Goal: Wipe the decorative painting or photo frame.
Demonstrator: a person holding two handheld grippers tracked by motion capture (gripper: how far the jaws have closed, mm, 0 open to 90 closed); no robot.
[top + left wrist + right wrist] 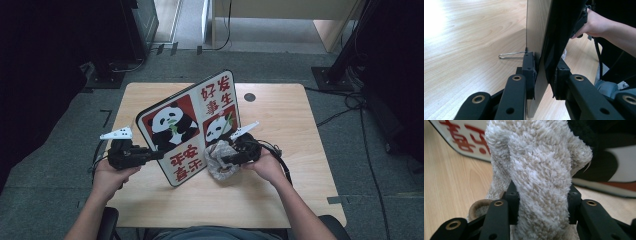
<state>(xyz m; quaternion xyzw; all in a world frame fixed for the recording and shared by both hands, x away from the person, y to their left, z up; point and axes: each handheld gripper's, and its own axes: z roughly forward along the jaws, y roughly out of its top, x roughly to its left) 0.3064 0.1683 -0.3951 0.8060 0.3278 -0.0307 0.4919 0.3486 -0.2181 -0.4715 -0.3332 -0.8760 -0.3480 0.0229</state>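
A flat board (187,127) printed with pandas and red characters stands tilted on its edge on the wooden table (280,190). My left gripper (150,154) is shut on its left edge; in the left gripper view both pads (529,72) press on the board (537,37). My right gripper (227,159) is shut on a fluffy beige-grey cloth (220,160) bunched against the board's front. In the right gripper view the cloth (536,170) bulges between both jaws, with the board's red print (461,140) behind it.
A thin wire stand (511,54) juts from the board's back onto the table. A dark round hole (249,97) sits near the table's far edge. Cables (345,107) run over the floor at the right. Dark furniture stands at the left and right.
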